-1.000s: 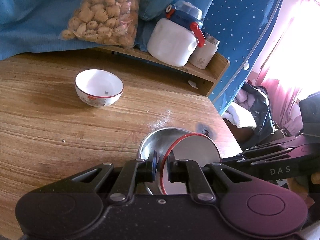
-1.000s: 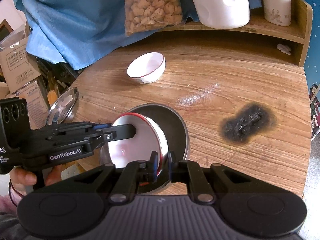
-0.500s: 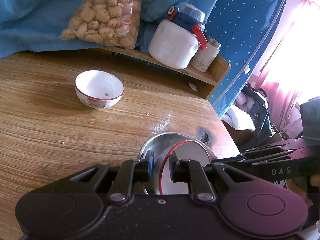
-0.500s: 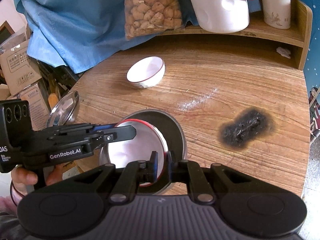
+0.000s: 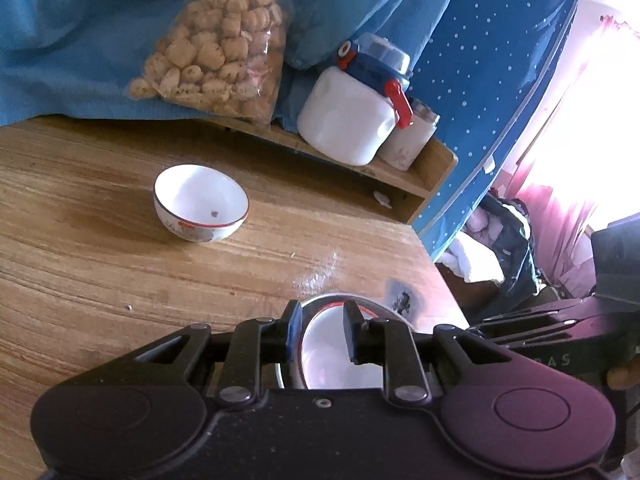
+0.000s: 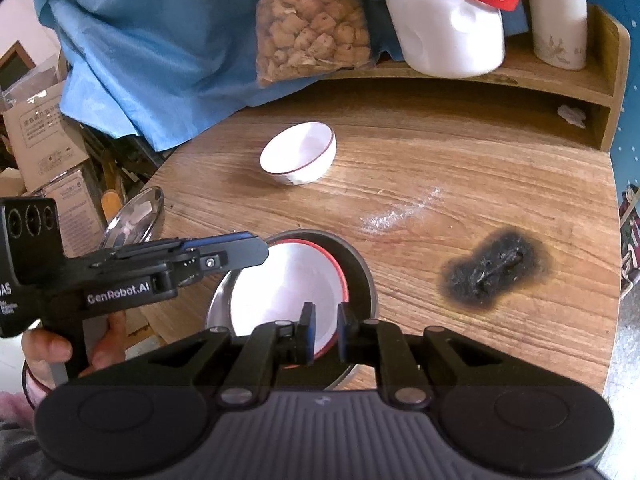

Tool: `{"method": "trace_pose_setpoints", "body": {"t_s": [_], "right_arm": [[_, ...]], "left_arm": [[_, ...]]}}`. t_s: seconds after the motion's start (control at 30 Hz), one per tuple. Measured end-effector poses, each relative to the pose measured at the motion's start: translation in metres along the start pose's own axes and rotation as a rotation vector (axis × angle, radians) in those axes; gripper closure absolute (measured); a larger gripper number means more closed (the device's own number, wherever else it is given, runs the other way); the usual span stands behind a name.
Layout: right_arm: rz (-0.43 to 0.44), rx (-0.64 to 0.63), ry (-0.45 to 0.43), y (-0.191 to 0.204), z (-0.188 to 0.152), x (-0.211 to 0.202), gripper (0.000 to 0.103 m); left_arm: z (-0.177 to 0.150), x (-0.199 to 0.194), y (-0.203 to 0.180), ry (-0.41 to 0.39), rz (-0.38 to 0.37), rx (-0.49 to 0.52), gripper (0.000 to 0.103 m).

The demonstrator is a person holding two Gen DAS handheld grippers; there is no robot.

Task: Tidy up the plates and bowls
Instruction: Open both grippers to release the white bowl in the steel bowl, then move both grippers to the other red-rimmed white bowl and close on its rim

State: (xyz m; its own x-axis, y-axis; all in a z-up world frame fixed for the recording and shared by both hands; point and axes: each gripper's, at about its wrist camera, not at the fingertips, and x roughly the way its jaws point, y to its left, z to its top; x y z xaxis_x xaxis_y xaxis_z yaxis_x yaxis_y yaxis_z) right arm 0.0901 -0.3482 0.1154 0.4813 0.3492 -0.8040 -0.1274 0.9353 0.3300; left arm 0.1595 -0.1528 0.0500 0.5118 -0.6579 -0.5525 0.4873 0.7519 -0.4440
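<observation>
Resting inside a shallow steel plate (image 6: 362, 276) at the near edge of a round wooden table (image 6: 460, 168), a white red-rimmed bowl (image 6: 288, 288) sits between 2 handheld grippers. The right gripper (image 6: 323, 330) is clenched on the bowl's near rim, its fingers straddling the red edge. The left gripper (image 5: 318, 330) is letting go: its jaws are opening, and the wrist view shows the bowl's rim (image 5: 304, 344) standing between the pads with a gap on each side. Seen from the right wrist, that left tool reaches in from the left, its tip just over the far-left rim of the bowl, with a hand (image 6: 48, 354) wrapped around its handle.

A second white bowl (image 6: 298, 154) with a thin red rim stands upright and alone farther back on the table, well apart from the stacked pair. Between the 2 lies a smear of white powder (image 6: 400, 212), and to the right a black scorch mark (image 6: 494, 270) scars the wood.

Along the back runs a low wooden shelf (image 6: 576, 80). On it stand a clear bag of tan snack pieces (image 6: 312, 20), a white jug (image 6: 448, 32) with a blue lid and red handle, and a white lidded cup (image 6: 558, 20). Blue cloth (image 6: 160, 48) drapes behind and over the shelf's left end. Off the table's left edge, a shiny metal lid (image 6: 134, 216) leans among cardboard boxes (image 6: 44, 136).
</observation>
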Motion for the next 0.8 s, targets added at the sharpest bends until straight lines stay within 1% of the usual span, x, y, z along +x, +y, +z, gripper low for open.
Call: {"method": "trace_pose_setpoints", "body": {"t_s": [0.07,0.1,0.13,0.17,0.2,0.23,0.27,0.3,0.33,0.37,0.43,0.47,0.5,0.53,0.63,0.7,0.73,0.8], "right_arm": [[0.004,-0.010,-0.007,0.002,0.000,-0.002,0.089],[0.005,-0.016,-0.012,0.003,0.000,-0.003,0.088],[0.003,-0.025,-0.021,0.005,0.001,-0.005,0.087],[0.002,-0.033,-0.031,0.006,0.001,-0.007,0.087],[0.002,-0.040,-0.041,0.007,0.002,-0.008,0.084],[0.002,-0.046,-0.052,0.008,0.003,-0.010,0.076],[0.004,-0.050,-0.060,0.009,0.004,-0.011,0.072],[0.005,-0.053,-0.070,0.010,0.006,-0.012,0.064],[0.004,-0.056,-0.078,0.010,0.008,-0.012,0.057],[-0.002,-0.062,-0.089,0.011,0.010,-0.013,0.053],[-0.028,-0.080,-0.118,0.011,0.013,-0.012,0.032],[-0.039,-0.089,-0.131,0.012,0.014,-0.011,0.026],[-0.047,-0.095,-0.145,0.012,0.016,-0.009,0.014],[-0.055,-0.099,-0.163,0.012,0.019,-0.007,0.006],[-0.079,-0.130,-0.223,0.011,0.031,0.003,0.003],[-0.124,-0.155,-0.251,0.010,0.043,0.014,0.002],[-0.147,-0.163,-0.260,0.009,0.052,0.021,0.002],[-0.161,-0.159,-0.256,0.006,0.068,0.032,0.002]], "left_arm": [[0.002,-0.003,0.001,-0.018,0.004,-0.004,0.072],[0.004,-0.006,0.002,-0.032,0.014,-0.008,0.059],[0.005,-0.009,0.004,-0.049,0.025,-0.016,0.042],[0.007,-0.012,0.006,-0.066,0.035,-0.024,0.034],[0.009,-0.015,0.008,-0.089,0.050,-0.037,0.021],[0.011,-0.018,0.011,-0.118,0.073,-0.050,0.013],[0.014,-0.021,0.013,-0.140,0.097,-0.058,0.009],[0.016,-0.023,0.016,-0.162,0.127,-0.062,0.003],[0.018,-0.025,0.018,-0.182,0.157,-0.062,0.001],[0.020,-0.025,0.020,-0.200,0.191,-0.060,0.001],[0.025,-0.023,0.025,-0.214,0.258,-0.047,0.001],[0.027,-0.020,0.028,-0.213,0.288,-0.044,0.001],[0.030,-0.017,0.032,-0.206,0.315,-0.046,0.001],[0.031,-0.013,0.036,-0.196,0.337,-0.051,0.001],[0.038,0.001,0.054,-0.181,0.377,-0.081,0.001],[0.043,0.012,0.064,-0.175,0.393,-0.099,0.001],[0.047,0.019,0.070,-0.168,0.402,-0.107,0.001],[0.051,0.030,0.077,-0.152,0.415,-0.115,0.001]]}}
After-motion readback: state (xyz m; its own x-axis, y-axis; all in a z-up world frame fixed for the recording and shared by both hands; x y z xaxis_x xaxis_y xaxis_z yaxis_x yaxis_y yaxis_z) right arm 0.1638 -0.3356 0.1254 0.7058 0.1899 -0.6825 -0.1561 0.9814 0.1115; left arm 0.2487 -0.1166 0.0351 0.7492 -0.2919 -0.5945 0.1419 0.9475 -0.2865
